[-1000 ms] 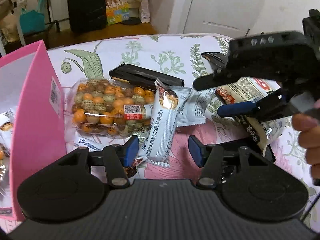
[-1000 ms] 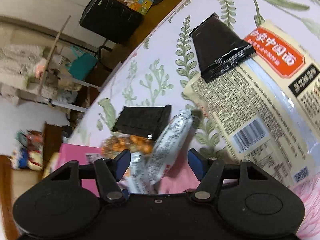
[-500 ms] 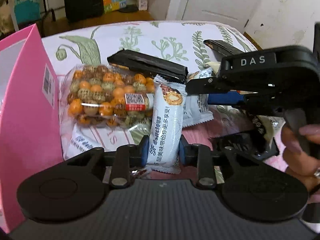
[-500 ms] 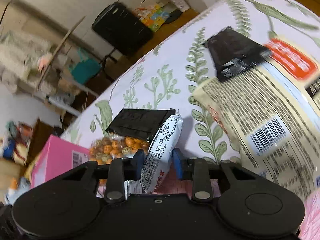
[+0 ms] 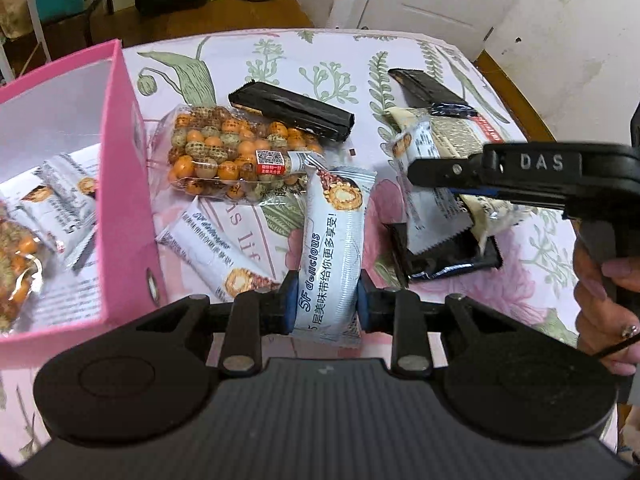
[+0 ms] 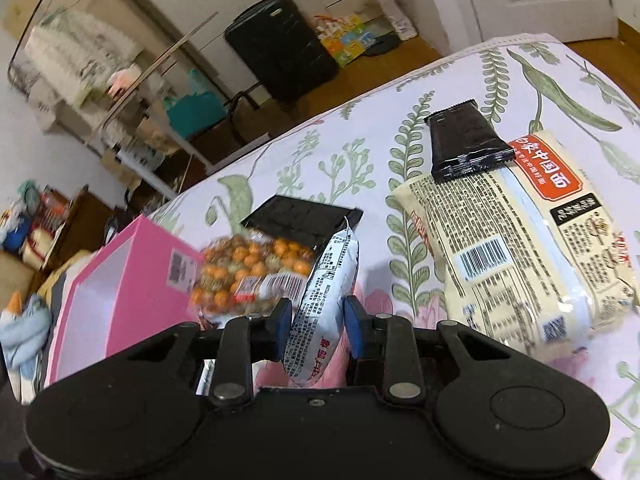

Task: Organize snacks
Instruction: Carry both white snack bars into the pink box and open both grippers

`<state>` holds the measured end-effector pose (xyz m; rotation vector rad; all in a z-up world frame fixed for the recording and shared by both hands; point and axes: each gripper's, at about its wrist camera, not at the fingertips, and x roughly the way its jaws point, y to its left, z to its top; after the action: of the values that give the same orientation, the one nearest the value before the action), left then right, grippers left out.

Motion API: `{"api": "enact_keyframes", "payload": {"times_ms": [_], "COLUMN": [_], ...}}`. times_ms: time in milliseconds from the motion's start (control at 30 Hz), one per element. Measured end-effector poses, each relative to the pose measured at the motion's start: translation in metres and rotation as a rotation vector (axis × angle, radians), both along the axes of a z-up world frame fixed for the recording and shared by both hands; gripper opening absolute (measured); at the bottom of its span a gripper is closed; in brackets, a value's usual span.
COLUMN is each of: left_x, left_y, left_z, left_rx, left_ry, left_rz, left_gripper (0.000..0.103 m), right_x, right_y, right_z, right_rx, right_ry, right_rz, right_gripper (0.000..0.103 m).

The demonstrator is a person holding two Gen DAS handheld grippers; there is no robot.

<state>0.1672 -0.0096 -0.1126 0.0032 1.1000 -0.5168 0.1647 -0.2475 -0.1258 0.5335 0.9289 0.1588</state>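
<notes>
The left gripper (image 5: 324,306) pinches a white snack bar (image 5: 334,248) and the right gripper (image 6: 314,322) pinches another white bar (image 6: 326,292), both above the floral tablecloth (image 5: 320,64). A pink box (image 5: 134,200) stands at the left; behind, a black suitcase (image 6: 280,60) stands on the wooden floor (image 6: 360,76).

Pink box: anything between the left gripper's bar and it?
Nothing visible lies between them. The left gripper holds the white bar beside the pink box, whose near wall must be cleared from above.

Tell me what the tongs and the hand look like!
Both tongs, left and right, are black plastic with blue finger pads, silver screws and round discs. The right one has "DAS" on it. The hand has pinkish nails, a ring and a thin black cable.
</notes>
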Motion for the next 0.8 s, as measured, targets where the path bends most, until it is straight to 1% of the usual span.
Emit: {"api": "enact_keyframes", "payload": {"times_ms": [100,200,367,467,533,633,733,800], "left_x": [-0.010,-0.021,-0.041,-0.051,-0.057,-0.066,-0.069,-0.069], "left_y": [0.008,0.018,0.041,0.056,0.065,0.078,0.096,0.107], "left_z": [0.007,0.012,0.015,0.021,0.029,0.046,0.063,0.075], "left_rx": [-0.024,-0.048,-0.053,-0.067,-0.076,-0.072,-0.111,-0.121], "left_ry": [0.020,0.043,0.086,0.109,0.101,0.038,0.010,-0.019], "left_rz": [0.012,0.026,0.062,0.071,0.084,0.124,0.159,0.184], "left_gripper": [0.028,0.027,0.027,0.027,0.027,0.027,0.027,0.027], "right_x": [-0.012,-0.023,-0.041,-0.051,-0.057,-0.063,-0.066,-0.066], "right_y": [0.005,0.015,0.034,0.049,0.062,0.079,0.096,0.107], "right_z": [0.007,0.013,0.027,0.041,0.052,0.070,0.090,0.103], "right_rx": [-0.033,-0.063,-0.101,-0.107,-0.117,-0.119,-0.122,-0.119], "right_ry": [0.008,0.010,-0.003,-0.015,-0.023,-0.040,-0.078,-0.108], "right_rz": [0.050,0.105,0.202,0.277,0.325,0.393,0.457,0.499], "right_gripper": [0.030,0.030,0.030,0.030,0.030,0.030,0.030,0.030]}}
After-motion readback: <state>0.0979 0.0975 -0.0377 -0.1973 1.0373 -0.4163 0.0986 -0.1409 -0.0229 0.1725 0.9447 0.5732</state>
